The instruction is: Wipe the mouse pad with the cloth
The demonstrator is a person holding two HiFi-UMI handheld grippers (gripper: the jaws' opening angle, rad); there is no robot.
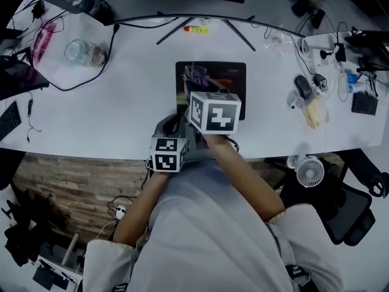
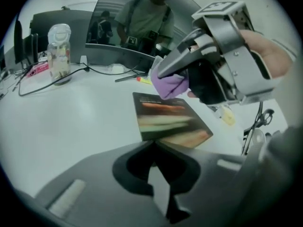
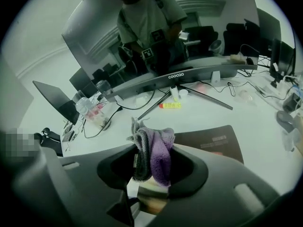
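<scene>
Your left tongs point(image 2: 152, 146) are pressed together and hold nothing. They sit low at the near edge of the white desk point(image 1: 121, 102), at 7 o'clock from the mouse pad. A small white fan point(image 1: 310, 170) stands past the desk edge at 4 o'clock.

Your right tongs point(image 3: 154, 163) are squeezed on the cloth point(image 3: 160, 148). It is a purple and grey bunch that sticks up out of them. The cloth is over the left side of the mouse pad point(image 3: 213, 141), a dark flat pad at 12 o'clock. I cannot tell if the cloth touches it. The print on the pad is too small to read.

At 2 o'clock lies a mouse point(image 1: 302, 85) among tangled wires. At 10 o'clock stands a clear jar point(image 2: 59, 51). Something is inside it, but I cannot tell what. A black cable point(image 1: 91, 81) curls beside it.

Past the pad at 12 o'clock, a yellow tube point(image 1: 196, 29) lies between the stand legs point(image 1: 237, 34) of the monitor point(image 3: 203, 70). Its bottom edge says "coocaa".
</scene>
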